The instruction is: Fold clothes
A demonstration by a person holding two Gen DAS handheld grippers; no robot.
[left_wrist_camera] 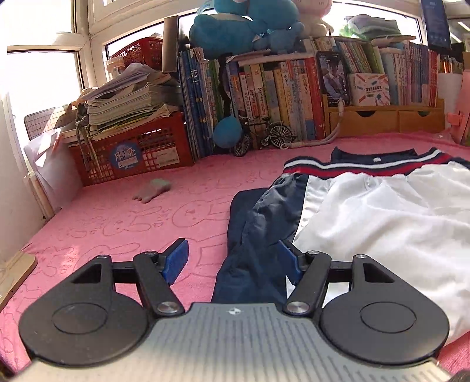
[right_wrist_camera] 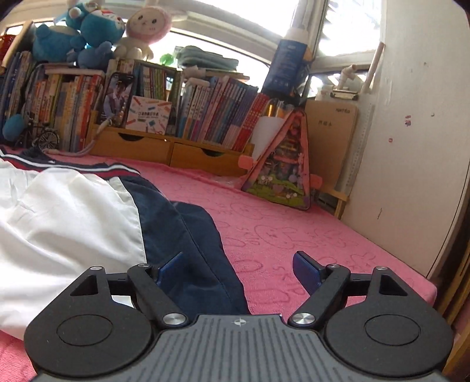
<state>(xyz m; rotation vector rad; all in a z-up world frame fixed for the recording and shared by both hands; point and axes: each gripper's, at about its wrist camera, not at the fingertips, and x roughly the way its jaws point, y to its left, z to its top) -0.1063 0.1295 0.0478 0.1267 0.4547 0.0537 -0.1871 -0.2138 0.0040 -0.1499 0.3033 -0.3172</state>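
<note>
Left gripper (left_wrist_camera: 233,258) nearest the lens, jaws spread wide, released, straddling the navy sleeve (left_wrist_camera: 252,235) of the jacket (left_wrist_camera: 382,211); one blue pad over bare pink cover, the other at the seam where navy meets white. Whether the pads touch the cloth, cannot tell. Right gripper (right_wrist_camera: 239,270) likewise released, jaws apart, its left pad over the other navy sleeve (right_wrist_camera: 182,223), its right pad over the pink bed cover (right_wrist_camera: 293,223).

Jacket lies flat on the cover, white body panel in the middle, navy sleeves along both sides, red-white-navy striped band (left_wrist_camera: 367,166) at the far end toward the books. Small grey-green glove (left_wrist_camera: 152,191) lies well apart on the cover, near a red crate (left_wrist_camera: 132,155) stacked with papers. Row of books (left_wrist_camera: 279,97), wooden drawer unit (right_wrist_camera: 164,150), model bicycle (left_wrist_camera: 264,133) and blue plush toy (left_wrist_camera: 243,26) line the back. Pink bag (right_wrist_camera: 282,164) leans beside the right wall.
</note>
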